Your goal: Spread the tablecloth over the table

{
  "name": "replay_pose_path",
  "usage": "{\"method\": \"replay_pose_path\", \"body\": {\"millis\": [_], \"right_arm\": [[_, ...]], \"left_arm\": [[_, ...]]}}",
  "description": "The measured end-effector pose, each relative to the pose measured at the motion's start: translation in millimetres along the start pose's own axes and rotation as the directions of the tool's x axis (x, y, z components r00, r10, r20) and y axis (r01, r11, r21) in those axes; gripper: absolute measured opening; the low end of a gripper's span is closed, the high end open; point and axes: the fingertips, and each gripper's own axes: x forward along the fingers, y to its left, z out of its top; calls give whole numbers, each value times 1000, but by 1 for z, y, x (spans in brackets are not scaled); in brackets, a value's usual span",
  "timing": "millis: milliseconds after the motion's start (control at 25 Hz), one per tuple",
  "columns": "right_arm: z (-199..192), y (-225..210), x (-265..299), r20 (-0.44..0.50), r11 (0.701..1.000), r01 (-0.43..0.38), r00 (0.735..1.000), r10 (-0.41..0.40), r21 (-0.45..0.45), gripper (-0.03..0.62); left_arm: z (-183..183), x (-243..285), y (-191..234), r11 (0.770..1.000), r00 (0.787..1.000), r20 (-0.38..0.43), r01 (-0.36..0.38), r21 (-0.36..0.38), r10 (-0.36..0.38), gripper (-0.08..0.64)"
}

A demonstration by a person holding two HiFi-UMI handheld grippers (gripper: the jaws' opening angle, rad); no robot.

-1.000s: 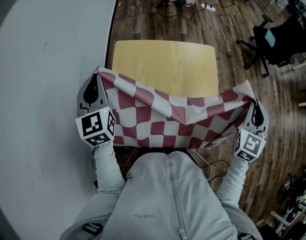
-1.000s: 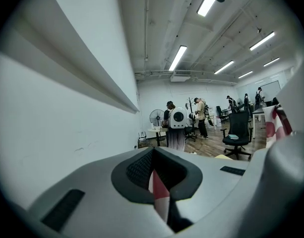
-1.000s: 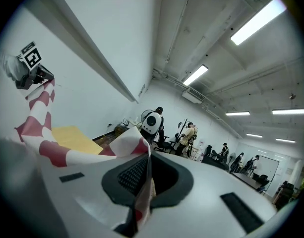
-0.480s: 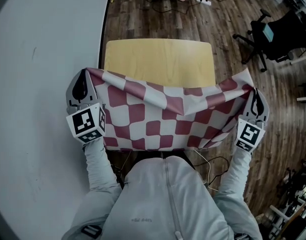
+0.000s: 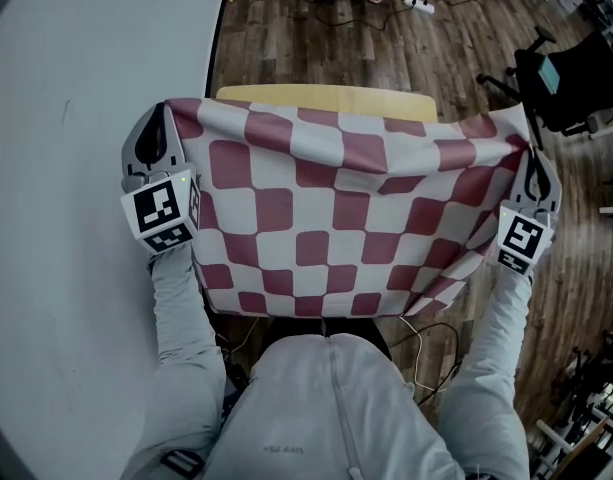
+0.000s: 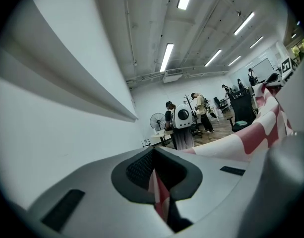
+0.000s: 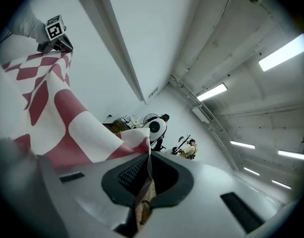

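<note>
One red-and-white checked tablecloth (image 5: 326,218) is held stretched flat over the wooden table (image 5: 326,99), covering all but the far edge of the top. The left gripper (image 5: 161,118) has its jaws pinched on the far left corner, and the right gripper (image 5: 534,158) is clamped on the far right corner.

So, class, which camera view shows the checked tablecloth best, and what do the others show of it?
The head view: the tablecloth shows almost whole, stretched between the left gripper and right gripper. Each gripper view shows only the corner pinched in its jaws and a strip leading away.
</note>
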Motion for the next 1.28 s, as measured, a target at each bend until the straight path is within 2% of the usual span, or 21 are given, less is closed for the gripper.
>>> {"method": "replay_pose_path", "body": {"millis": [280, 560, 920, 1040, 1160, 1280], "right_arm": [[11, 13, 81, 16, 998, -40, 999, 41, -37, 21], [7, 21, 151, 0, 998, -46, 999, 46, -40, 21], [6, 33, 243, 0, 1000, -23, 1000, 23, -8, 21], [-14, 48, 266, -47, 999, -45, 998, 45, 2, 21], [-43, 75, 280, -106, 996, -86, 991, 86, 4, 21], [-72, 105, 287, -165, 990, -141, 976, 141, 9, 21]], "left_arm": [[3, 73, -3, 999, 1000, 1, 17, 45, -17, 23], [-2, 137, -2, 994, 1000, -17, 21, 109, -19, 23], [-17, 225, 14, 995, 999, -40, -12, 102, 17, 23], [-35, 253, 0, 991, 997, -76, 8, 133, 2, 23], [-69, 270, -17, 986, 990, -137, 47, 163, -24, 23], [-107, 279, -31, 984, 979, -201, 74, 162, -41, 23]]}}
